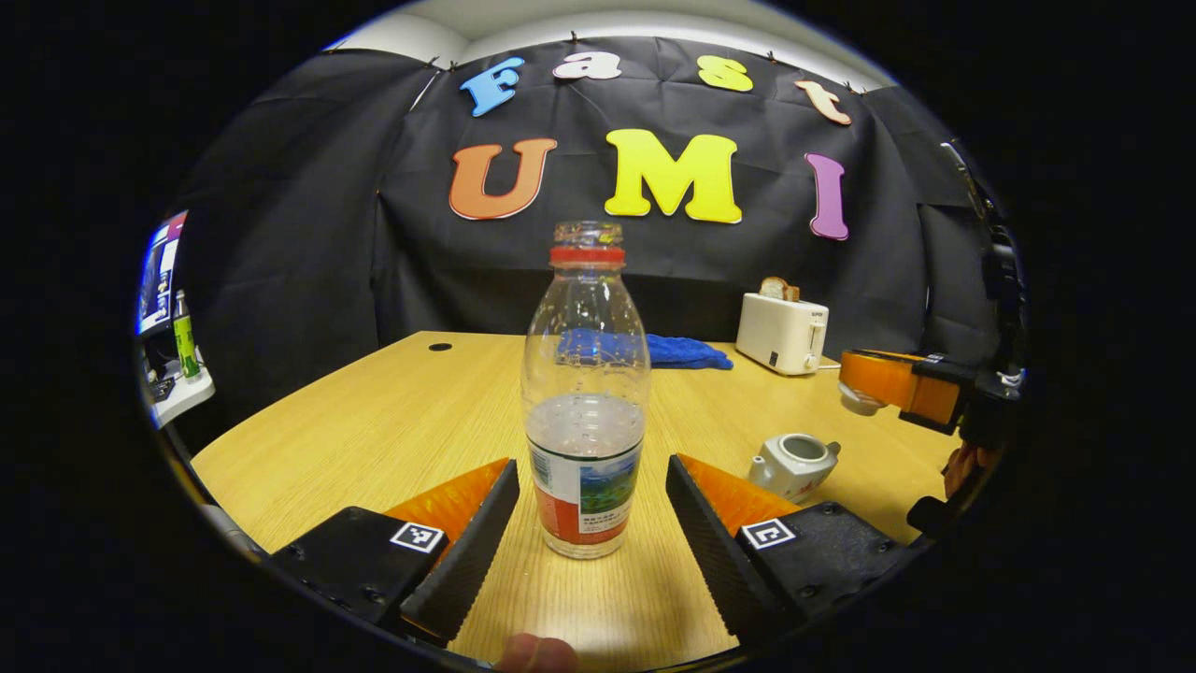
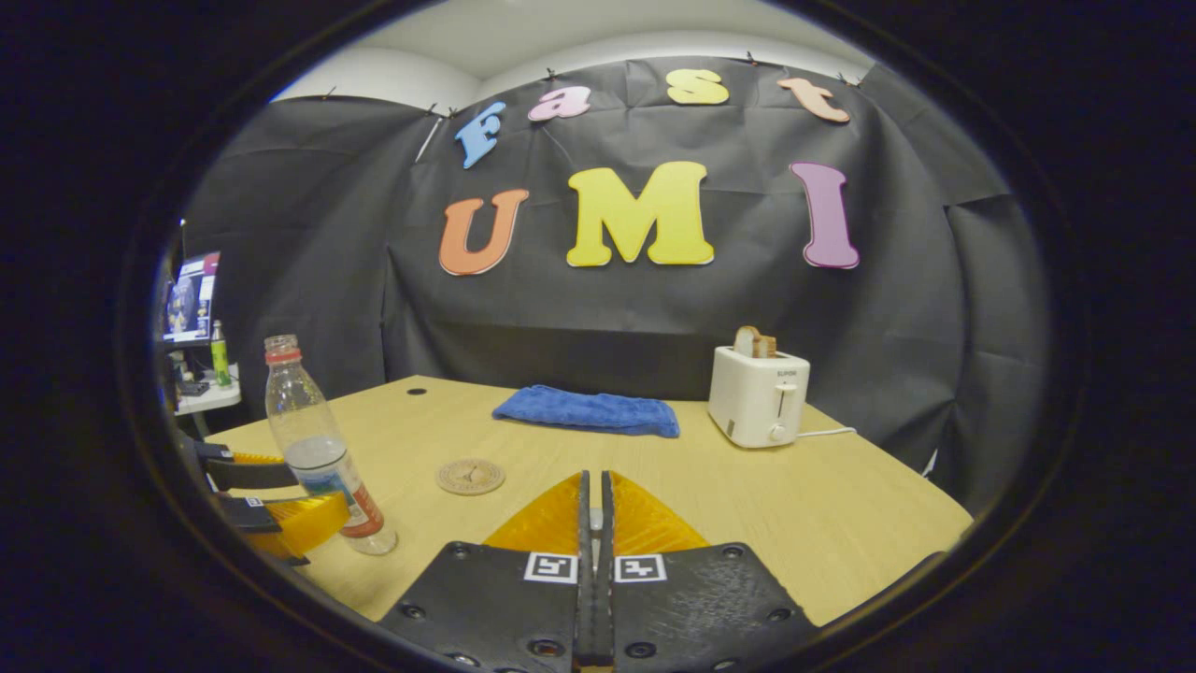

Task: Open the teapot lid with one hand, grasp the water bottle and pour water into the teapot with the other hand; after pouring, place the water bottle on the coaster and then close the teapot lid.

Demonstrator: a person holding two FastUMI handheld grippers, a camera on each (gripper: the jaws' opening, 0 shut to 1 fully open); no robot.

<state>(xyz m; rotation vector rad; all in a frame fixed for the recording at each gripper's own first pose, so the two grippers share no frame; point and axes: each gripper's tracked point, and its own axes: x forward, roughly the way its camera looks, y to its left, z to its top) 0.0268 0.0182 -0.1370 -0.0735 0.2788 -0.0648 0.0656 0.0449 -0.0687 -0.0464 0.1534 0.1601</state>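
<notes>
Left gripper (image 1: pixel 590 523) straddles water bottle (image 1: pixel 586 402) on wooden table (image 1: pixel 374 430).

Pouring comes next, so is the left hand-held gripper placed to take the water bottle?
Probably yes: the left hand-held gripper is open, with the upright water bottle between its fingers and nothing blocking.

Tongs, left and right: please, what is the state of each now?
Left tongs: open, around the water bottle, not pressing it.
Right tongs: closed on the teapot lid.

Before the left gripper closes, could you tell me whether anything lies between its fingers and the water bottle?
No. In the left gripper view the water bottle stands between the open fingers, with bare table in both gaps.
</notes>
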